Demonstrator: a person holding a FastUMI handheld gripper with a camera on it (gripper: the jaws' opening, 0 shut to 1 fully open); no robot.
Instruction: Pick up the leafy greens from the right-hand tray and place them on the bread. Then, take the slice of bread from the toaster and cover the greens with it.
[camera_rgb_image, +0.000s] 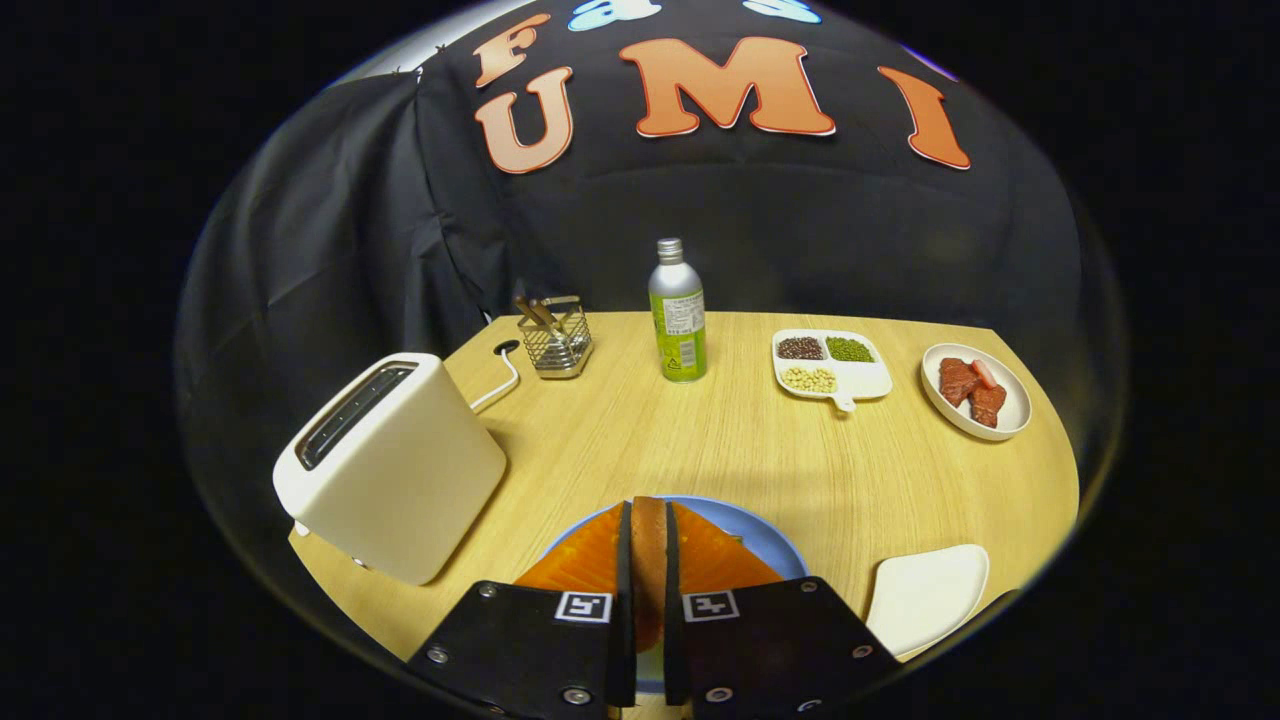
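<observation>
Bread (648, 545) is standing on edge between the jaws of the gripper (648, 560), which are pinching it narrowly, long axis running away from them, directly over the blue plate (760, 530); the toaster (390, 465) is sitting near left.

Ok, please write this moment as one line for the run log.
tongs: shut on bread slice | slice: upright, edge-on between fingers | below: blue plate | toaster: beside the plate
</observation>
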